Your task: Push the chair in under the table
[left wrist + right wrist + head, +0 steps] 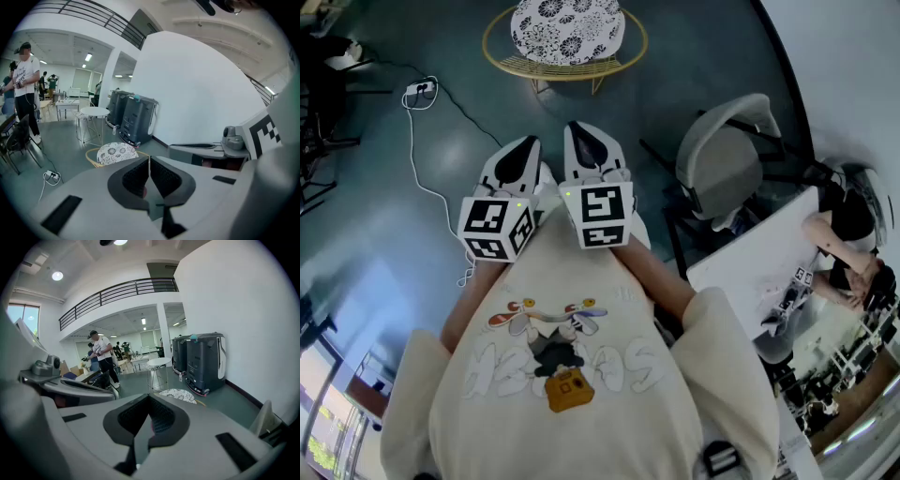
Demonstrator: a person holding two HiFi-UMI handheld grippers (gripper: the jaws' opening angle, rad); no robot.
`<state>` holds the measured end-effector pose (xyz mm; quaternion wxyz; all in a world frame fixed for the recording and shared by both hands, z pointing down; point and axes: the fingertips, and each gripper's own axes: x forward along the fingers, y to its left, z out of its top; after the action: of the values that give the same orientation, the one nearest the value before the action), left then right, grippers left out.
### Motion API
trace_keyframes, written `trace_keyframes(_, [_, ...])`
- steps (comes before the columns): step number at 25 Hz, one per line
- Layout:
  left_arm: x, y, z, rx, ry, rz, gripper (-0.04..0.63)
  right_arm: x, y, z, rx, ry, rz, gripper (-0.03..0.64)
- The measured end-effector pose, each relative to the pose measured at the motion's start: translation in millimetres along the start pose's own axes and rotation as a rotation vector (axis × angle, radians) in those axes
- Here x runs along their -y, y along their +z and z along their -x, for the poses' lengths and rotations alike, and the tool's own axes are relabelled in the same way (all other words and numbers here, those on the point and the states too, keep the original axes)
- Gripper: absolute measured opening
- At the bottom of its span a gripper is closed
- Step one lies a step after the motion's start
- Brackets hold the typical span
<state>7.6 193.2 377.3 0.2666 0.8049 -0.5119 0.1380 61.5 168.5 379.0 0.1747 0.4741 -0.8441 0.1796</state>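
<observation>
A grey office chair (727,159) stands to the right, pulled out from the corner of a white table (759,272); its edge shows low at the right in the right gripper view (265,418). Both grippers are held side by side in front of the person's chest, pointing forward and slightly down, well left of that chair. My left gripper (523,150) is shut with nothing between its jaws (149,171). My right gripper (586,139) is also shut and empty (150,411). Neither touches the chair.
A round chair with a patterned cushion and gold frame (567,33) stands straight ahead on the floor. A power strip with a white cable (420,89) lies to the left. Dark machines (201,362) and a small round table (158,363) stand by the wall. A person (23,79) stands farther off.
</observation>
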Motion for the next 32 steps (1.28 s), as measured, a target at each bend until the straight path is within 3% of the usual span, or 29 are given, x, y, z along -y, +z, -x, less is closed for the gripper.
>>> trace_keyframes(18, [35.8,5.1,-26.5,0.000,0.033,-0.022,0.020,54.1,-6.3,17.4,0.006,-0.009,-0.064,0.008])
trace_keyframes(25, [46.0,8.5,-48.2,-0.010,0.075,0.006,0.020,84.9,-8.3,15.1,-0.009,0.018,-0.066,0.008])
trace_keyframes(28, [59.8,-13.0,-44.6,-0.041,0.092,0.043,0.020,85.1,-24.7,21.5,-0.047,0.046,-0.071,0.008])
trace_keyframes(32, [45.8,9.0,-64.8,-0.012,0.111,0.046,0.020,100.3,-16.9,5.3,-0.053,0.054,-0.060,0.008])
